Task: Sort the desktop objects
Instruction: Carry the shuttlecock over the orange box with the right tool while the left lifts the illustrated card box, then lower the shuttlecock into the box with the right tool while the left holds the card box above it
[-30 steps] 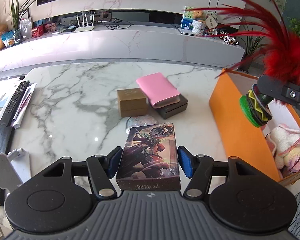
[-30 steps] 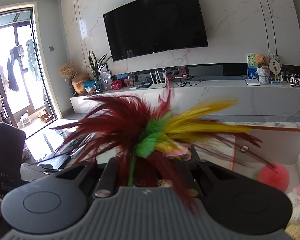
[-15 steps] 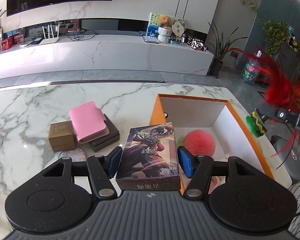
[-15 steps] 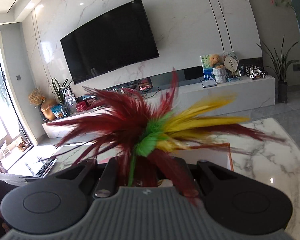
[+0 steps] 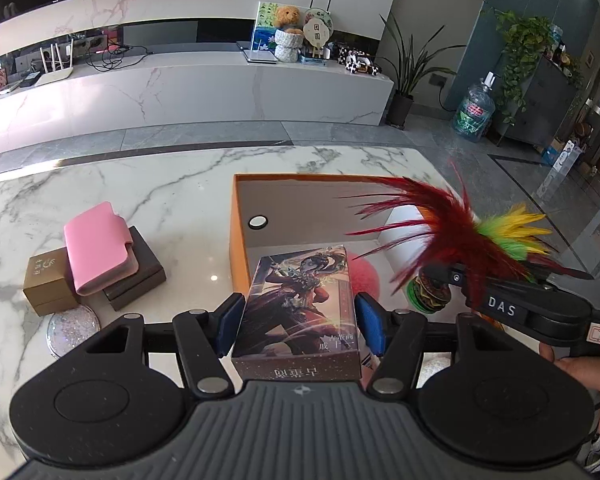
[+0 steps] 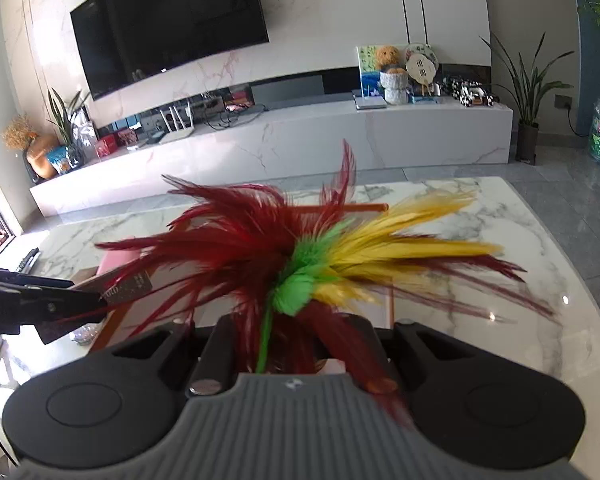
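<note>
Left gripper [image 5: 296,320] has its blue pads pressed on both long sides of the card box [image 5: 300,304], whose long axis runs straight ahead along the fingers. Just beyond and below its far end lies the orange box [image 5: 233,240] on the marble table [image 5: 160,200], so the left looks nearer to dropping in. Right gripper [image 5: 440,276], off to the right over that box, is closed on the feather shuttlecock [image 6: 296,280] base, plumes fanning forward; red pompom [image 5: 364,270] sits inside
</note>
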The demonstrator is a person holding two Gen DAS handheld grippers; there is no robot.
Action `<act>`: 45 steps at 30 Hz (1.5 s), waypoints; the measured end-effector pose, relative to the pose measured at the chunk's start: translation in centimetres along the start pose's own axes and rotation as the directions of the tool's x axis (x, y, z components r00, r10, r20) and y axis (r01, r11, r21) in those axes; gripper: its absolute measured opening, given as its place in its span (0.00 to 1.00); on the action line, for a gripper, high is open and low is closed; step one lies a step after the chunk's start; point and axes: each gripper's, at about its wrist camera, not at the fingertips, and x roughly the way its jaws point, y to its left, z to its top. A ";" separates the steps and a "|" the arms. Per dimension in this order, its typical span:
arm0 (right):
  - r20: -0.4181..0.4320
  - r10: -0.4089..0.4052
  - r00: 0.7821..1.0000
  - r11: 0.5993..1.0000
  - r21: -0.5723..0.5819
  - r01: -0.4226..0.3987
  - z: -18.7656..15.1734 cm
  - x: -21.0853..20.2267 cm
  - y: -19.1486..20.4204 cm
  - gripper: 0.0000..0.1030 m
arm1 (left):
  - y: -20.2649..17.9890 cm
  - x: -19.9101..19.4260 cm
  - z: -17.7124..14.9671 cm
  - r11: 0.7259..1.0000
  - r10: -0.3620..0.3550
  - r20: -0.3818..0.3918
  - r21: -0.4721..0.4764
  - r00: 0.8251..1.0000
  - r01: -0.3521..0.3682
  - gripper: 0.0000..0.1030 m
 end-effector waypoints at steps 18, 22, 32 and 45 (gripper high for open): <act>-0.144 -0.141 0.979 0.972 -0.206 0.110 -0.3 5.6 1.3 0.14 | -0.3 0.7 -0.7 1.000 -0.018 -0.024 0.005 1.000 0.018 0.68; -0.157 -0.176 0.972 0.947 -0.298 0.123 -0.5 6.0 1.8 0.15 | -0.3 0.5 -0.7 1.000 -0.025 -0.023 -0.002 0.999 0.025 0.68; -0.187 -0.166 0.968 0.935 -0.343 0.094 -0.7 5.9 2.1 0.20 | 0.2 -0.4 -0.6 1.000 -0.024 -0.017 -0.014 1.000 0.024 0.68; -0.339 0.105 0.935 0.991 -0.040 -0.126 5.0 5.1 -1.6 0.70 | 0.6 -0.8 -1.0 0.999 -0.034 -0.015 -0.012 0.999 0.034 0.68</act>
